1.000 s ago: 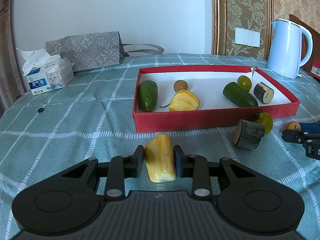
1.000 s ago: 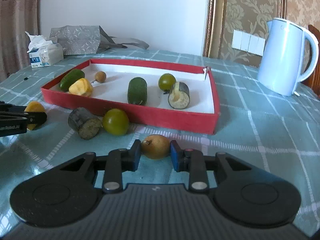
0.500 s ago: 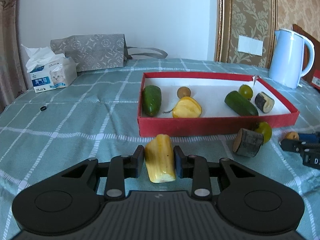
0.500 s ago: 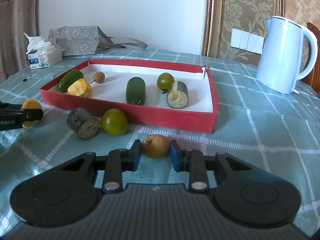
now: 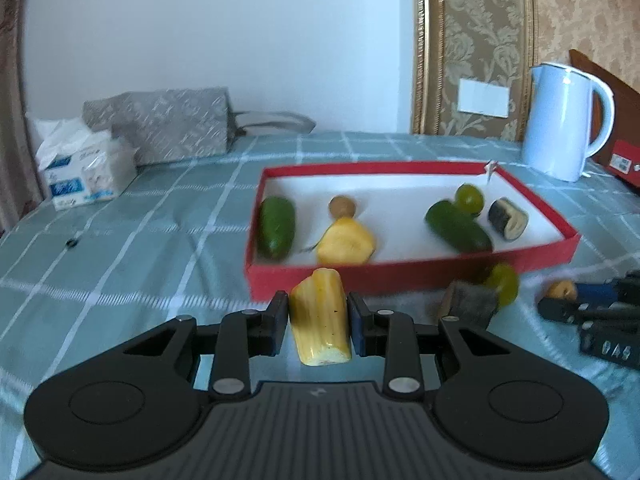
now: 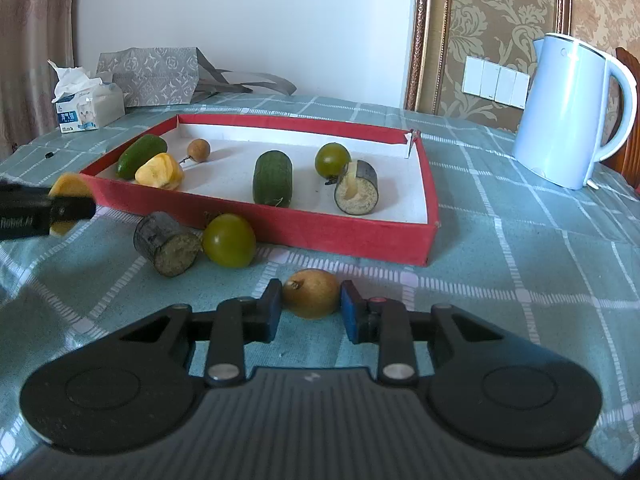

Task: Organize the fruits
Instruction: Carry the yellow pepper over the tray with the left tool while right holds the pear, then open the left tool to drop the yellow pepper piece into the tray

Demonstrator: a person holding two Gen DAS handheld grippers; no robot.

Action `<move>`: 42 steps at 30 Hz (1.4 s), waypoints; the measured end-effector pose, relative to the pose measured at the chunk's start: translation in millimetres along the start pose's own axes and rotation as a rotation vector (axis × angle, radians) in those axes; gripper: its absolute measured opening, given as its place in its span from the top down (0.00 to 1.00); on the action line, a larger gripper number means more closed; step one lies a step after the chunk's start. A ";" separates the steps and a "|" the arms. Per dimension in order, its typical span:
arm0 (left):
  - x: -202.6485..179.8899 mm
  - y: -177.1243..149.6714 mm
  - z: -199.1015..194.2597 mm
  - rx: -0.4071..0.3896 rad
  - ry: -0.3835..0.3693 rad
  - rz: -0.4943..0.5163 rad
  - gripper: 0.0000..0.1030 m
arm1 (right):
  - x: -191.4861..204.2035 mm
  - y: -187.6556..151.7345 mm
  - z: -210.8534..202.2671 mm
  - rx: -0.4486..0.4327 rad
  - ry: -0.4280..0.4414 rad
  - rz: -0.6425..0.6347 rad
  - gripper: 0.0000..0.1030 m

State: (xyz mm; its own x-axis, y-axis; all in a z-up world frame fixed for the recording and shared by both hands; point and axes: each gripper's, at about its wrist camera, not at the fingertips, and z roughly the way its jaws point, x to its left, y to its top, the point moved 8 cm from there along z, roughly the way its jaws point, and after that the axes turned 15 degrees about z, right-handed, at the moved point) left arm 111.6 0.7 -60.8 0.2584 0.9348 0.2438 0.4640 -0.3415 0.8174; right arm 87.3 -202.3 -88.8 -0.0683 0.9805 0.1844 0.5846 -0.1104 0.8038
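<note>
A: The left gripper point(image 5: 319, 326) pinches a yellow ridged fruit wedge point(image 5: 321, 320); the right gripper point(image 6: 311, 310) clamps a small tan-brown round fruit point(image 6: 311, 293).

B: And the shallow red cardboard tray point(image 6: 344, 236)?

A: At twelve o'clock from both. I judge the wedge may catch the tray's near wall if carried low.

B: The round one could roll out of the pads.
</note>
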 end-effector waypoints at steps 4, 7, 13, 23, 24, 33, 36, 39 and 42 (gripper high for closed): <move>-6.3 28.8 11.4 -0.025 -0.030 0.005 0.70 | -0.4 0.0 0.0 -0.001 -0.001 -0.002 0.72; -13.0 50.7 29.7 -0.029 -0.050 0.010 0.70 | -0.6 -0.4 0.7 0.000 -0.001 -0.003 0.72; -28.4 75.3 74.4 -0.005 -0.065 0.029 0.70 | -0.9 -1.5 1.1 0.001 0.000 -0.002 0.72; -37.3 76.4 112.9 0.056 -0.040 0.063 0.63 | 0.6 -1.0 0.9 0.003 0.001 -0.004 0.72; -36.9 75.8 112.7 0.053 -0.041 0.060 0.57 | 0.7 -1.2 0.7 0.002 0.001 -0.005 0.72; -28.1 76.0 84.9 -0.043 0.043 0.066 0.19 | 0.2 -0.9 -0.2 0.004 0.004 0.000 0.72; -24.0 65.0 71.0 -0.046 0.064 0.072 0.19 | 0.3 -0.8 -0.1 0.004 0.004 0.000 0.72; -19.2 52.3 55.5 -0.044 0.060 0.052 0.19 | 0.1 -0.5 0.2 0.004 0.003 -0.002 0.72; -12.2 40.3 41.8 -0.035 0.074 0.025 0.19 | 0.1 -0.3 0.6 0.004 0.002 -0.004 0.72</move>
State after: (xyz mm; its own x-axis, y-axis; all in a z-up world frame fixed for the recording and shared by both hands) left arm 162.6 -28.6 -52.7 0.2059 0.9311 0.3010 0.4278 -0.3623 0.8281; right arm 87.6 -202.1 -89.4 -0.0721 0.9805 0.1827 0.5873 -0.1063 0.8023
